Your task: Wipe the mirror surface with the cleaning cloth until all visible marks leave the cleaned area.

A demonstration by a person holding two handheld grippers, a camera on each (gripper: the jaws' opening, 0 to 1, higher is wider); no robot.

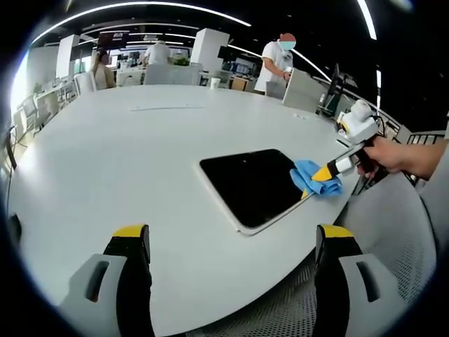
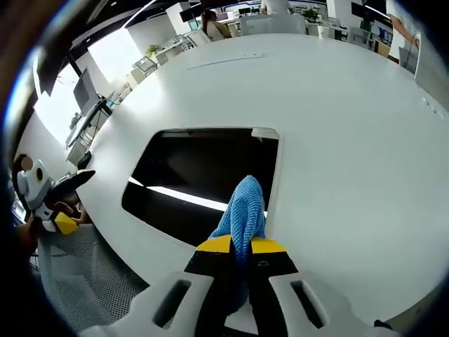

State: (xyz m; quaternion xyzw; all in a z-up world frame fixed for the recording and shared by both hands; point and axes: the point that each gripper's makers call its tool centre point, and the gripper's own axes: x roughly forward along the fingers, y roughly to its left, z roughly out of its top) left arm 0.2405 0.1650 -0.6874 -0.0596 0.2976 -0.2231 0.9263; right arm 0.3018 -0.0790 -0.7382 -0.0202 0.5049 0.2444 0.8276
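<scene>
Left gripper view has the left gripper point(image 1: 231, 242) hanging released over the white table point(image 1: 126, 154), jaws wide apart and empty; the mirror point(image 1: 256, 184) lies ahead and a little right of it, flat, its long axis slanting away. Further right, the right gripper point(image 1: 324, 173) is clenched on the blue cloth point(image 1: 309, 177), which rests on the mirror's near corner. That gripper is much the nearer, with the unwiped glass stretching leftward from the cloth.
</scene>
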